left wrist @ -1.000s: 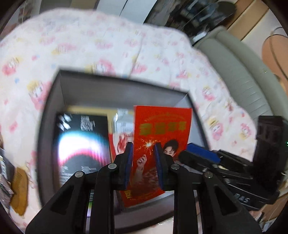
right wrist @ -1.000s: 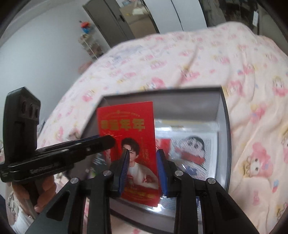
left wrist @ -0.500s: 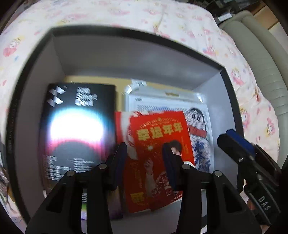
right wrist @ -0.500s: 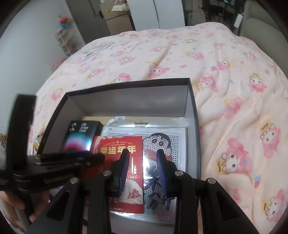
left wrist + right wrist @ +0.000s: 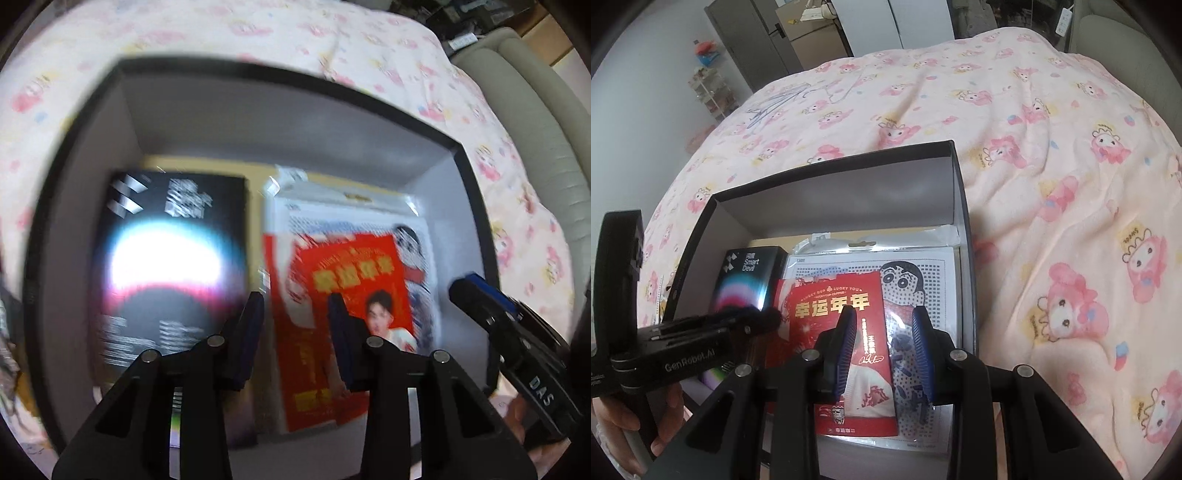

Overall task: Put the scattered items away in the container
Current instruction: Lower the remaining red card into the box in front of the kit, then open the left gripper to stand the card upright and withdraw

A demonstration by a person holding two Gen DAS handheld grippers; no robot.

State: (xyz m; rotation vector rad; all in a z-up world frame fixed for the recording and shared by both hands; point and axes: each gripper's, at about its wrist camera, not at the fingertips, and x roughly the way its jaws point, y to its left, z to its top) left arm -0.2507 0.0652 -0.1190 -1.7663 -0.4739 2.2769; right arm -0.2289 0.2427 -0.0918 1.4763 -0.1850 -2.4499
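I see a bed covered by a pink blanket printed with cartoon characters, rumpled into soft folds. A dark open box with grey inner walls sits directly on it, near my side. Clear wire hangers lie on the blanket toward the far left edge, well apart from the box.

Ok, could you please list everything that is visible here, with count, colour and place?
box: 1, black, grey inside, on the bed
bedsheet: 1, pink cartoon print, under the box
black carton: 1, black, in the box, left
cartoon packet: 1, white, in the box, right
red envelope: 1, red, lying on the cartoon packet
left gripper: 1, black, above the box, jaws closing, gripping nothing
right gripper: 1, black, above the red envelope, open
hand: 1, holding the left gripper
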